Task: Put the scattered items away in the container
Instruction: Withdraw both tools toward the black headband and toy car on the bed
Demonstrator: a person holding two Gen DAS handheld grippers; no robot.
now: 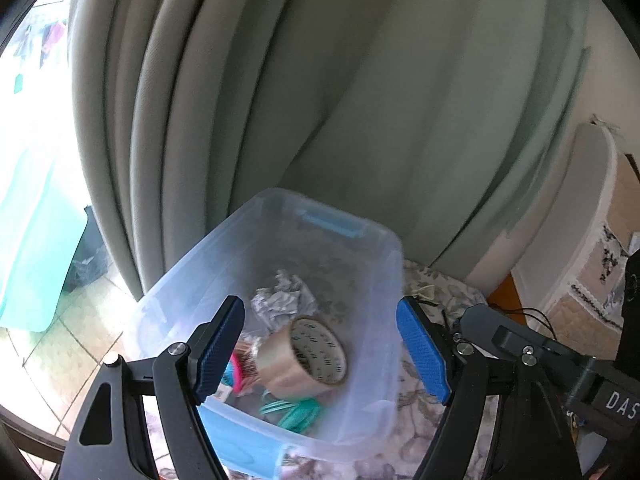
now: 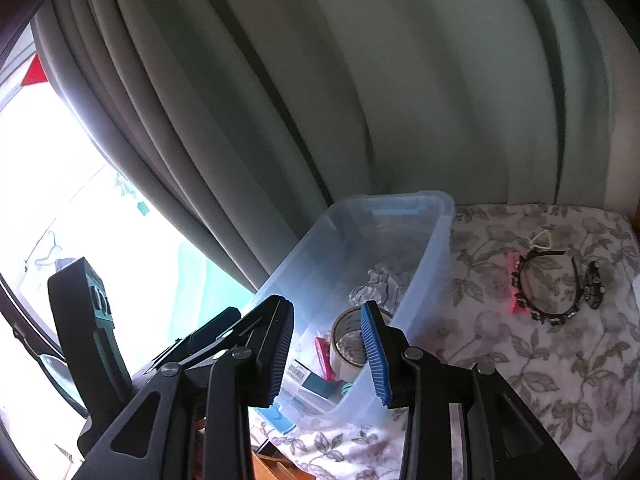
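Observation:
A clear plastic bin with blue handles stands on a flowered bedspread. Inside it lie crumpled silvery paper, a tape roll, a pink brush and teal clips. My left gripper hovers open over the bin's near end with nothing between its blue pads. My right gripper is also open and empty, above the bin's near right wall. Out on the bedspread lie a black beaded headband, a pink piece and a white triangular piece.
Grey-green curtains hang right behind the bin. A bright window is to the left. A white fabric-covered piece stands at the right. A wooden edge shows below the bedspread.

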